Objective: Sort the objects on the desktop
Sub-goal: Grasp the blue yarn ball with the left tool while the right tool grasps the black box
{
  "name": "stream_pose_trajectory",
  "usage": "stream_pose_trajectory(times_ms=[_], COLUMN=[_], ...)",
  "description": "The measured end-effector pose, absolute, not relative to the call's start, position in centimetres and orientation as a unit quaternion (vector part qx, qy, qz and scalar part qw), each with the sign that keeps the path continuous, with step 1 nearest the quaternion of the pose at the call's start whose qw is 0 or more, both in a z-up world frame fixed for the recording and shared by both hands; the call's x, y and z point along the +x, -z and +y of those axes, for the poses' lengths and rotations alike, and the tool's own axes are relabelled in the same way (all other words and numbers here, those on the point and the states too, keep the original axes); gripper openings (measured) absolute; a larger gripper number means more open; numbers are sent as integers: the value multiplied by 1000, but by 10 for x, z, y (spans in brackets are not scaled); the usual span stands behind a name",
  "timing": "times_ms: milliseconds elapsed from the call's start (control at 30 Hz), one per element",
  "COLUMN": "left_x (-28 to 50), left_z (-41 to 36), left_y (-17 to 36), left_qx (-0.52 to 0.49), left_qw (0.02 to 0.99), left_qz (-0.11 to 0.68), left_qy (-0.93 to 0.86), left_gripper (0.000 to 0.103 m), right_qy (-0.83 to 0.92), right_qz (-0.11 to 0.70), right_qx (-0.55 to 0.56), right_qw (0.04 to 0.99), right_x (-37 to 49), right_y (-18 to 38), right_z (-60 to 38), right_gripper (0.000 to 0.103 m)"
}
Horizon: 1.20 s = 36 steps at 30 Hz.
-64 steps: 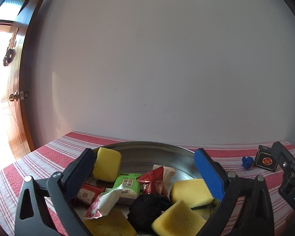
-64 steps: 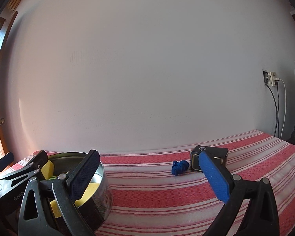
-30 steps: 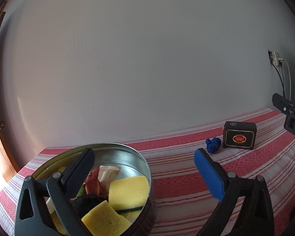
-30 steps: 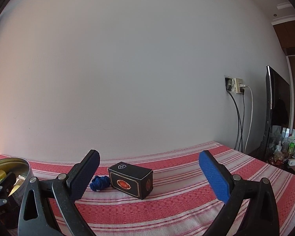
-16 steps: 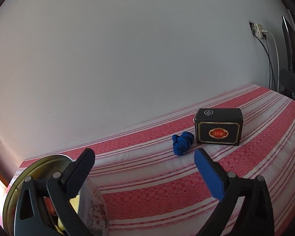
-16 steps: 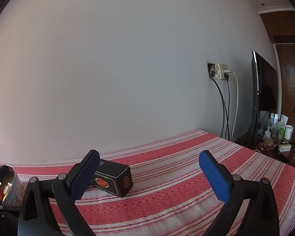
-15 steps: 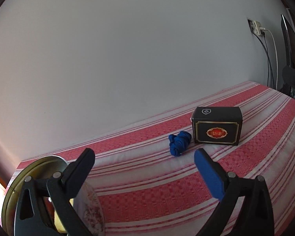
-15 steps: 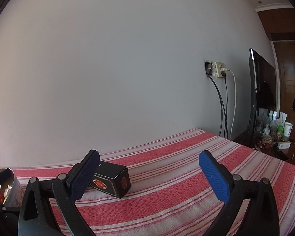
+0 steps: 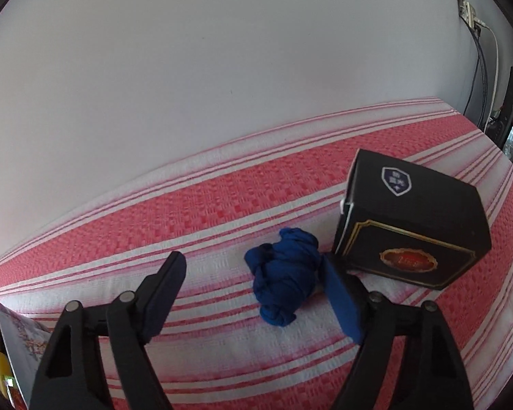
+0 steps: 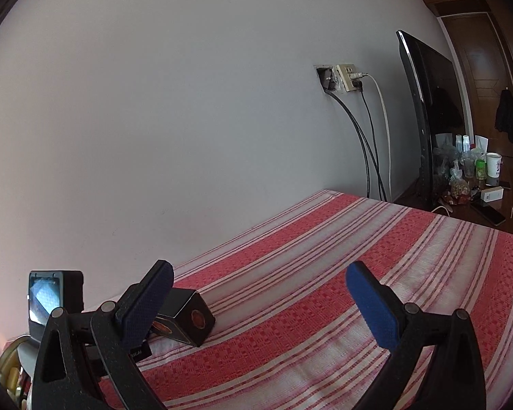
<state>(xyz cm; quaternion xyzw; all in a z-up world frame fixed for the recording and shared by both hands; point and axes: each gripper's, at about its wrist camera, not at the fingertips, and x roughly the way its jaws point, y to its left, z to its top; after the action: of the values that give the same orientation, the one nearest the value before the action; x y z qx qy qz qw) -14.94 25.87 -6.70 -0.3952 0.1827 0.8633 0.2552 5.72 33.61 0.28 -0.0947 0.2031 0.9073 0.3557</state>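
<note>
Left gripper closing in on the blue bundle

Striped tablecloth (image 9: 195,205), black box (image 9: 410,225), then the knotted blue cloth bundle (image 9: 284,283) just beside it. The left gripper (image 9: 253,280) has just been narrowing around the bundle, not pinching yet; right gripper (image 10: 260,294) gapes empty. Looks soft, light and squashy, so grab mid-knot. The tin (image 9: 3,352) is mostly cut off.

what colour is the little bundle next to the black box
Deep blue: the bundle looks like knotted cloth on the striped tablecloth, clearest in the left wrist view.
</note>
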Motion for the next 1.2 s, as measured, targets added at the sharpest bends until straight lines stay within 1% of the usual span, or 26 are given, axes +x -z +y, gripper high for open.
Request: stream_pose_trajectory(times_ms=[100,133,167,200,267,333,433,533,733,833,900,1067,1200], left_x=[-155,-155,-154,-151,-142,-134,-118,-97,-47,-33,-23,2,-8], left_z=[258,258,259,259,259,256,239,217,179,168,156,142,123], left_y=[68,69,70,71,70,70,62,51,41,36,30,20,18], left_qx=[-404,-407,-408,-408,-401,-400,-385,-346,-313,-307,-296,-228,-240], left_qw=[266,277,290,298,285,287,284,292,300,313,315,303,311], left_qz=[160,153,148,145,156,150,116,78,48,43,54,87,59], left_qy=[-860,-857,-853,-851,-857,-858,-871,-888,-900,-898,-900,-921,-918], left_gripper=[69,58,42,36,36,36,36,36,36,36,36,36,36], right_qy=[-909,-910,-910,-910,-910,-909,-907,-903,-899,-901,-903,-914,-920], right_qz=[202,201,199,197,192,187,184,187,199,195,191,195,206], right_qx=[-104,-107,-109,-111,-113,-112,-114,-122,-137,-144,-150,-170,-198], right_qw=[348,348,347,348,350,354,361,366,365,360,354,314,270], right_x=[53,52,51,50,49,49,49,47,44,41,38,32,21], right_y=[-2,-1,-1,0,0,0,1,4,8,9,11,14,21], right_z=[335,334,333,332,331,331,332,336,343,342,340,338,337], right_gripper=[102,102,102,102,102,102,102,102,102,102,102,102,102])
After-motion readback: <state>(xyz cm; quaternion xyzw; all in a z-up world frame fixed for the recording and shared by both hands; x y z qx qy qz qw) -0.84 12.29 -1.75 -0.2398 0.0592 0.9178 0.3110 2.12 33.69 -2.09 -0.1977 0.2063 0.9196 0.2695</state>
